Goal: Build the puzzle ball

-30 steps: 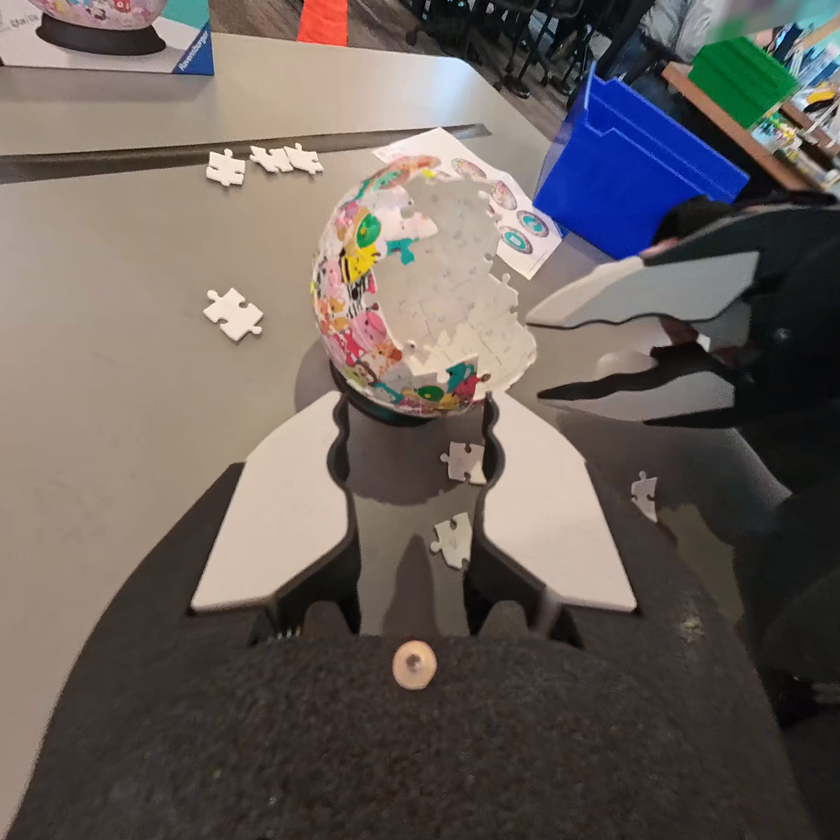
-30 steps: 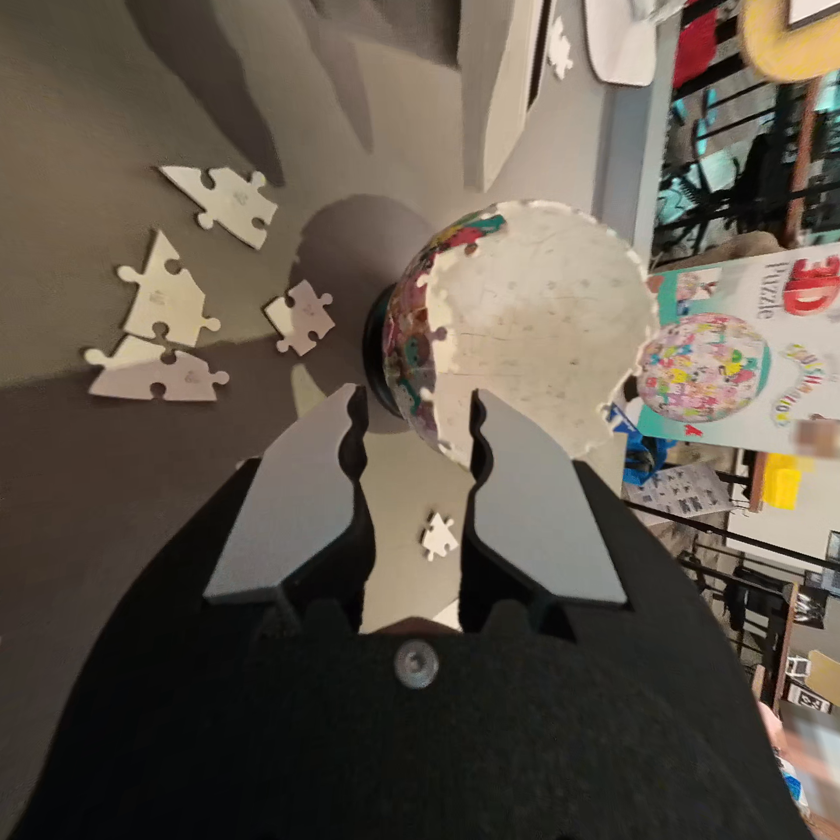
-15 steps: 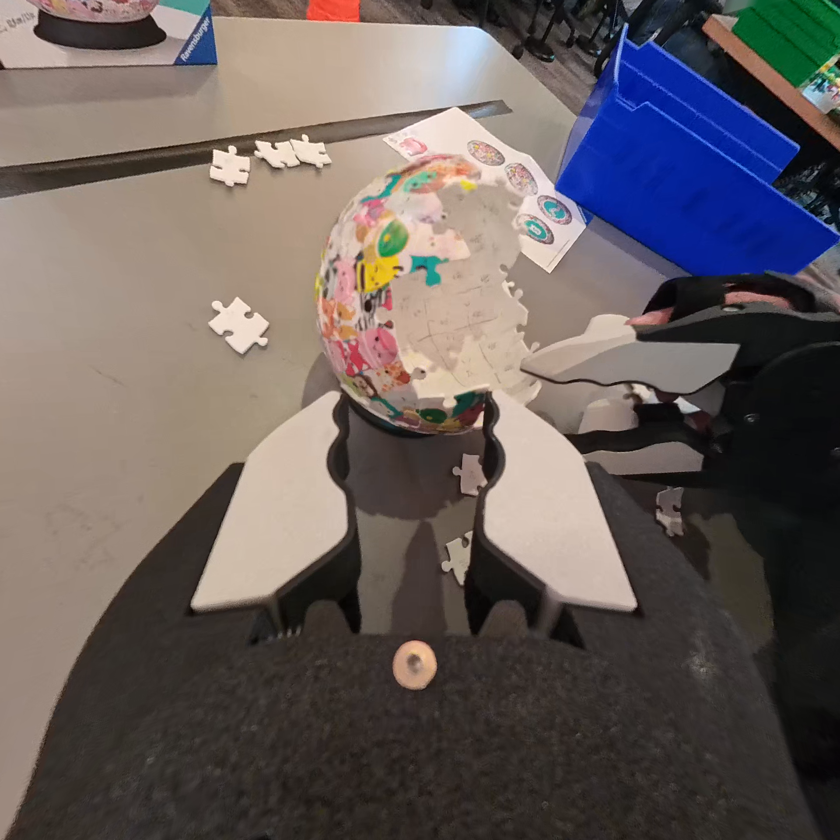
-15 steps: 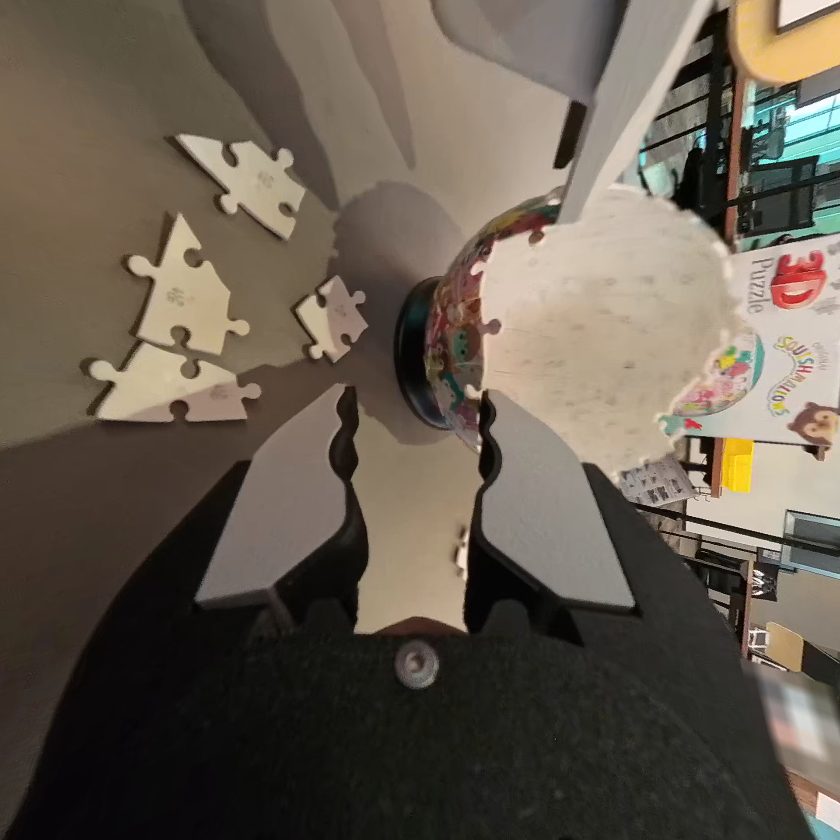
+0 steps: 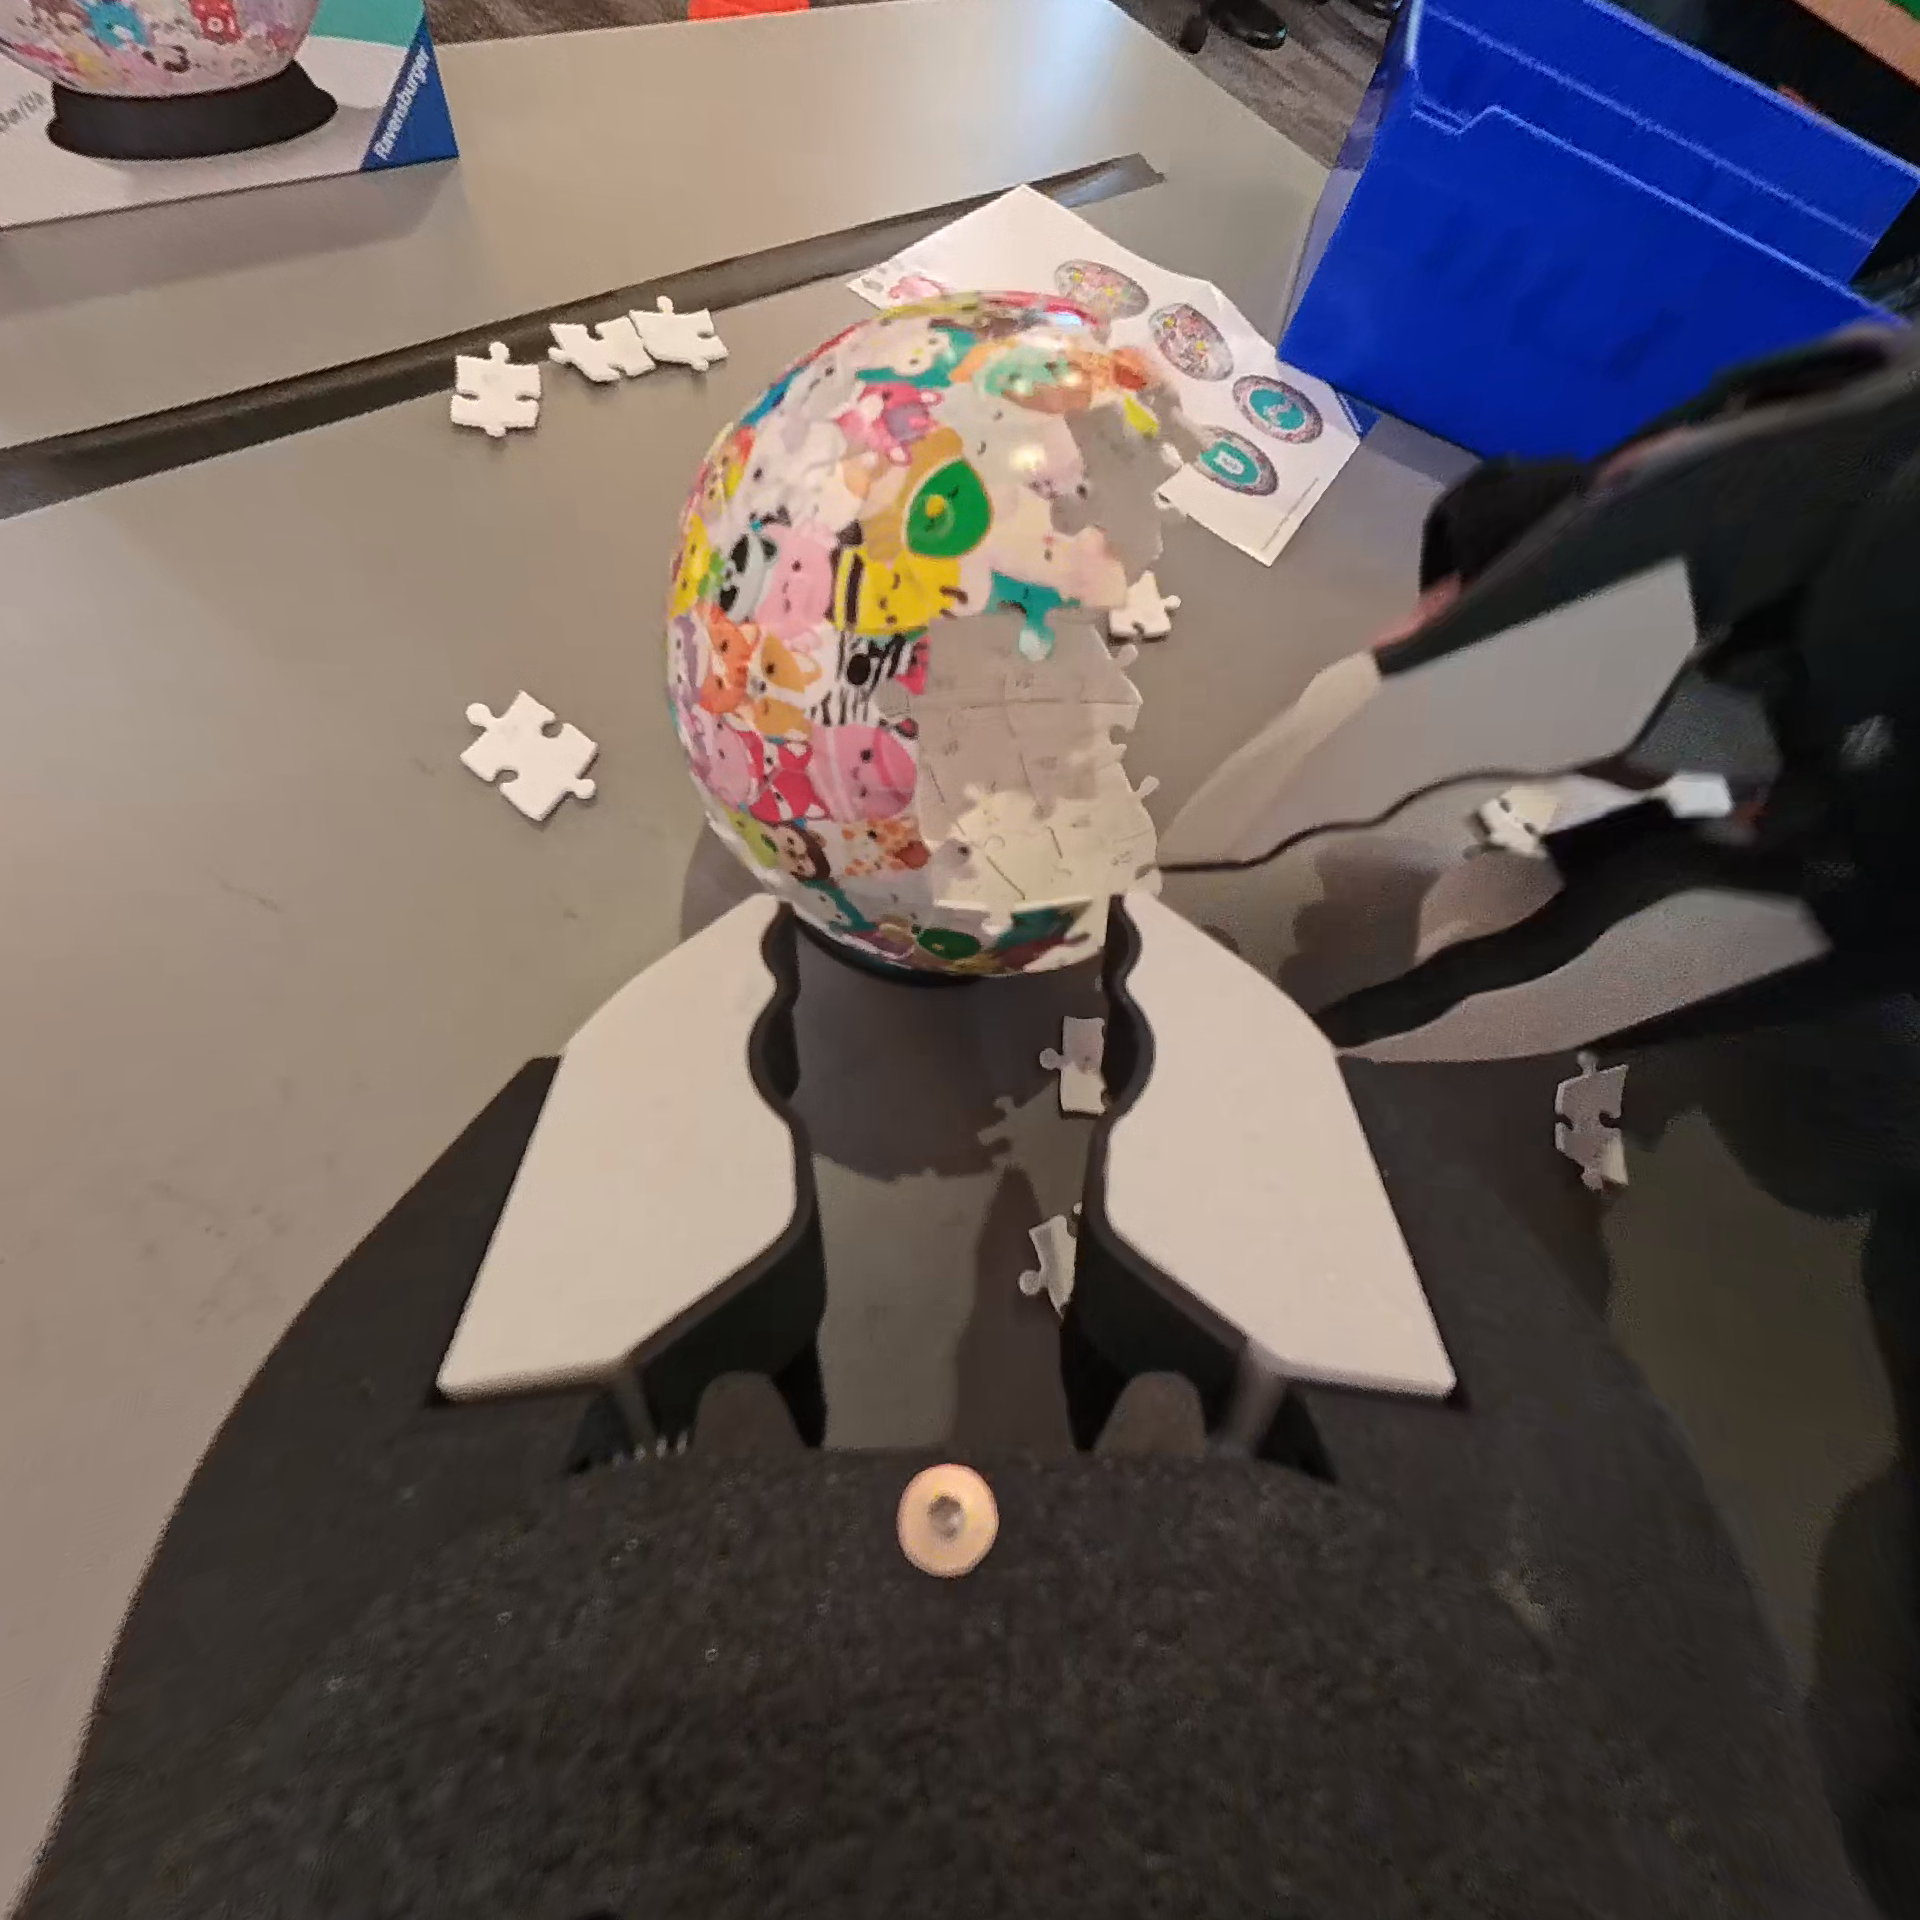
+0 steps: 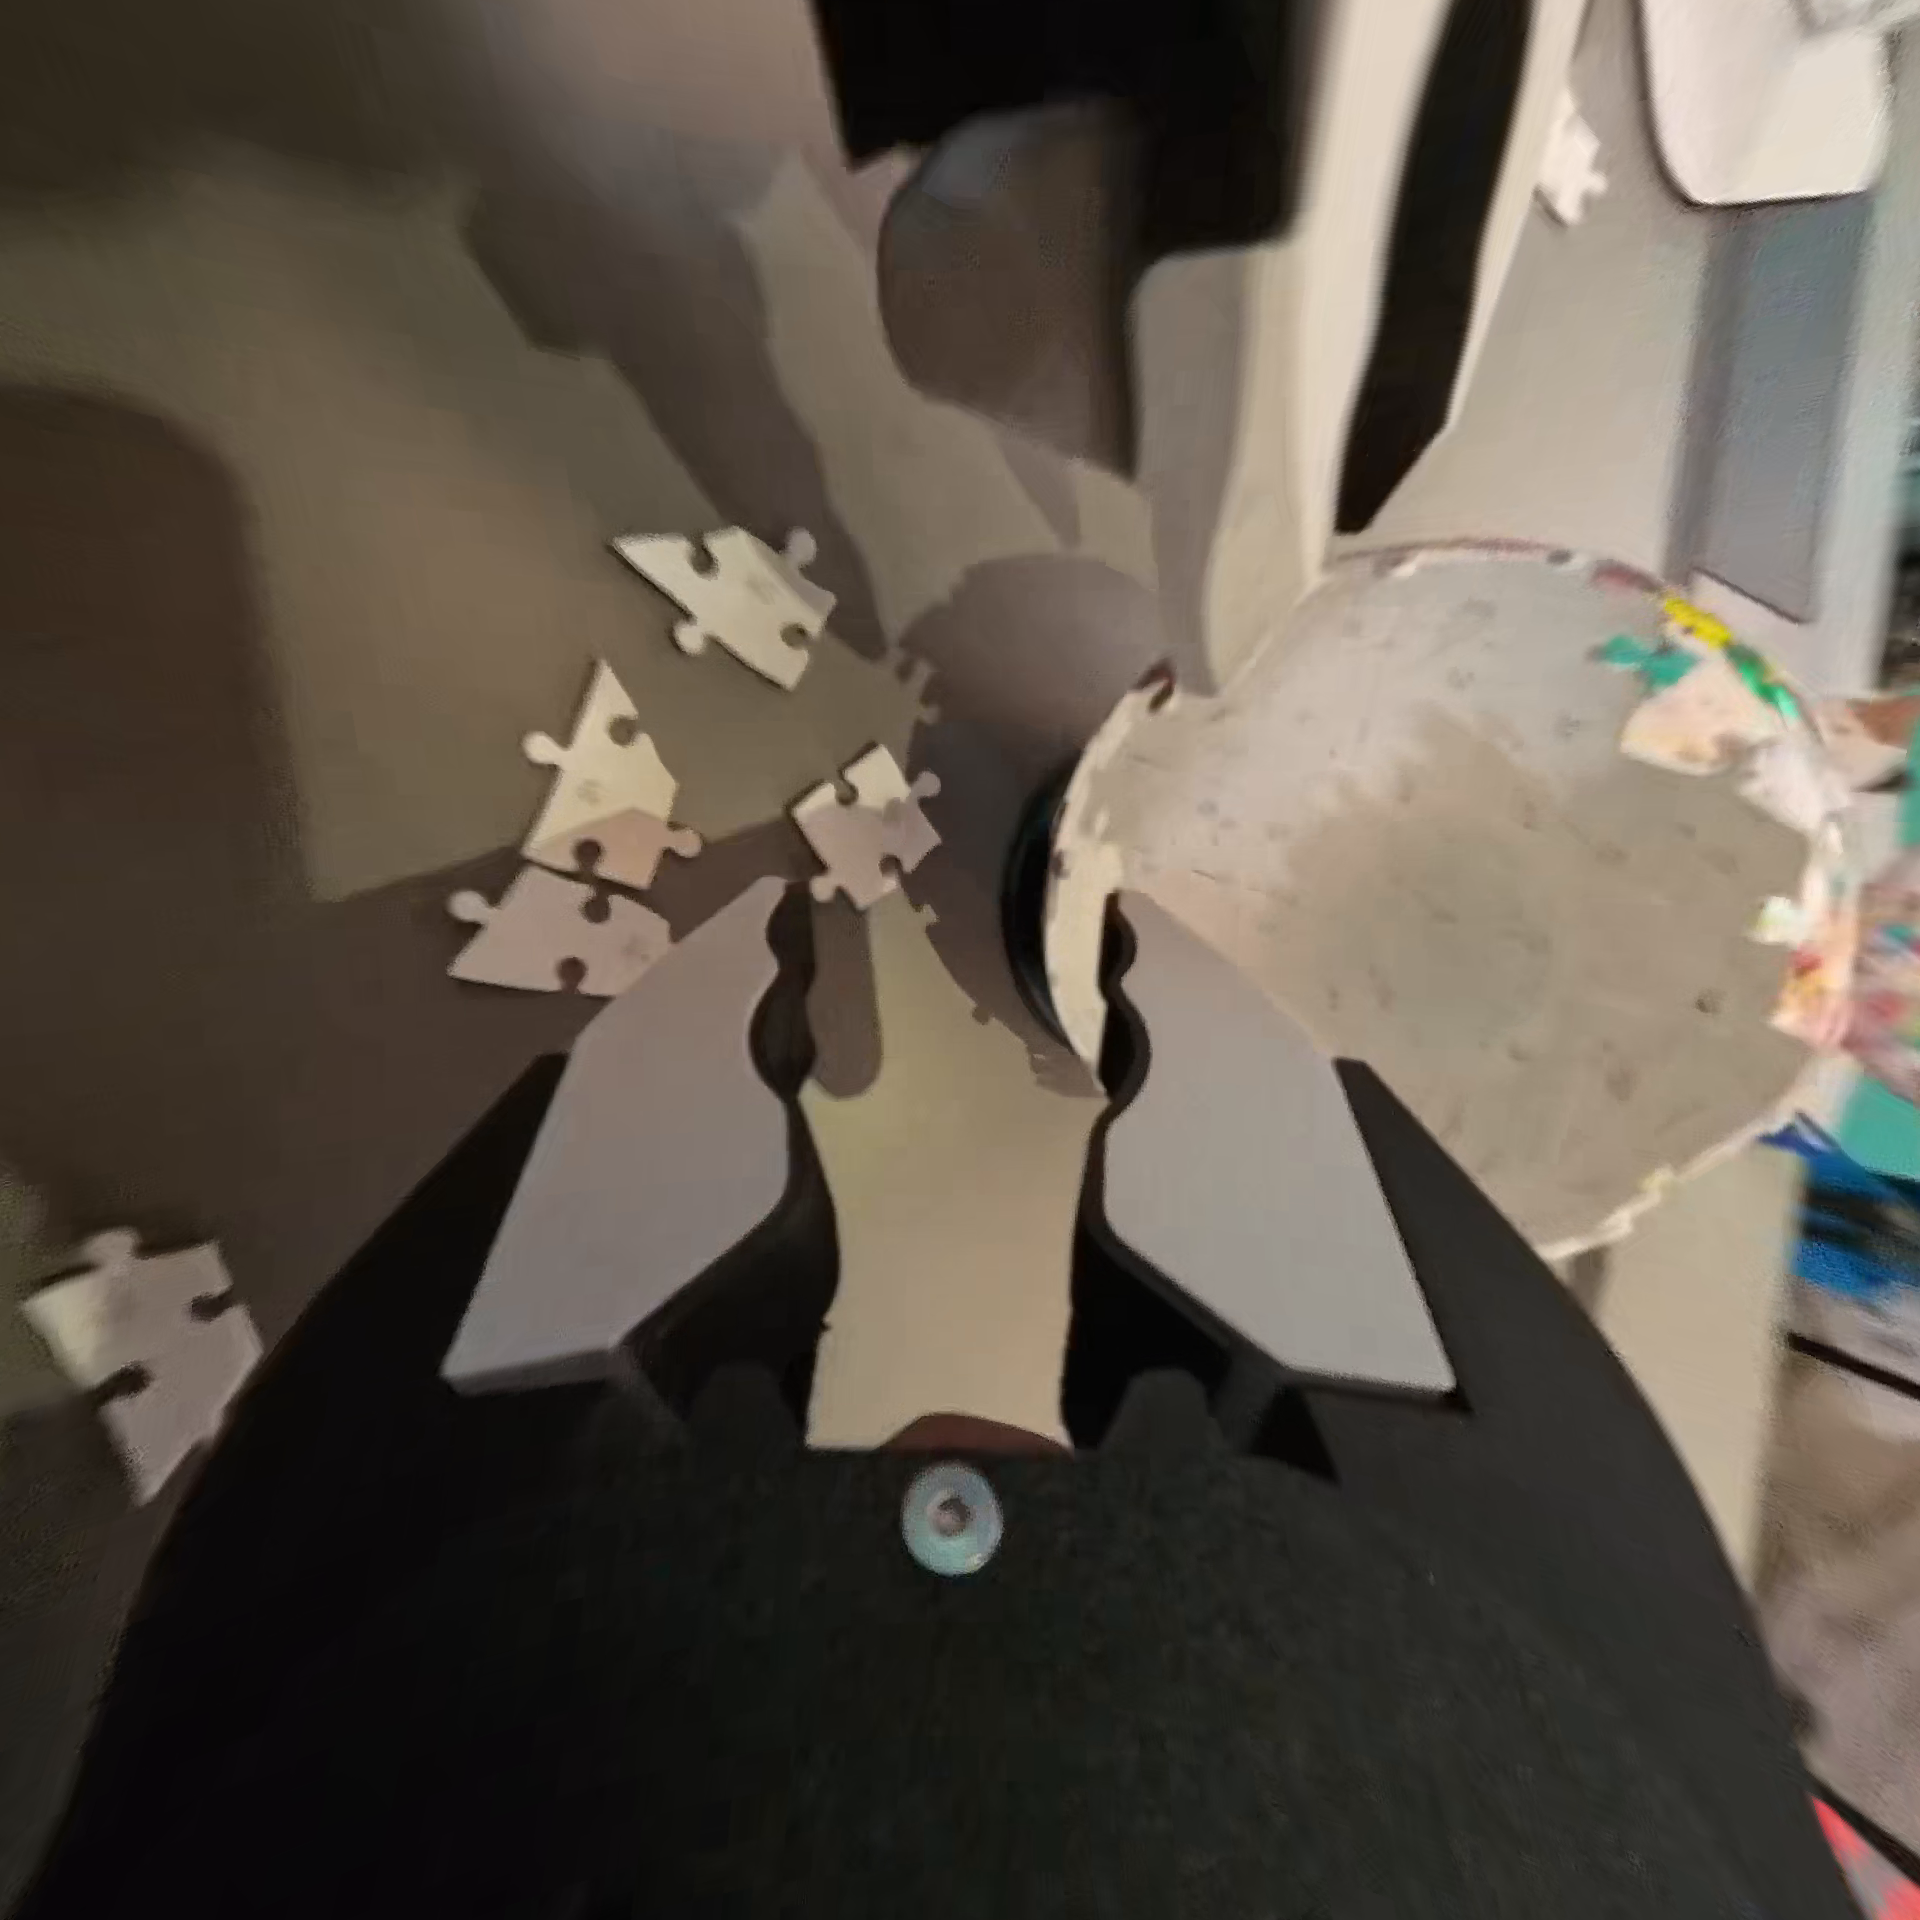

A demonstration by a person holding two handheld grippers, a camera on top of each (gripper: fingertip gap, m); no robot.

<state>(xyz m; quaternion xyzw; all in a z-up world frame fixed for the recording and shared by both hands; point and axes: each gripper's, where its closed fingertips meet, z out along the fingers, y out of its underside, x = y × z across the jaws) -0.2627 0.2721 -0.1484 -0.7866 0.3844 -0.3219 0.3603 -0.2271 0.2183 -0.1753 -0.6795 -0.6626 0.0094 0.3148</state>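
Left wrist view shows both empty grippers, left gripper [image 5: 951, 971] and right gripper [image 5: 1236, 831], parted beside the unfinished puzzle ball [image 5: 904, 634]; best to steady its dark stand [image 5: 883, 961] gently before adding loose pieces [image 6: 868, 826].

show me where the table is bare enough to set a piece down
Bare: the wide grey stretch of table left of the ball, past the lone piece. Crowded: right of the ball, with the right claw, scattered pieces and the sheet.
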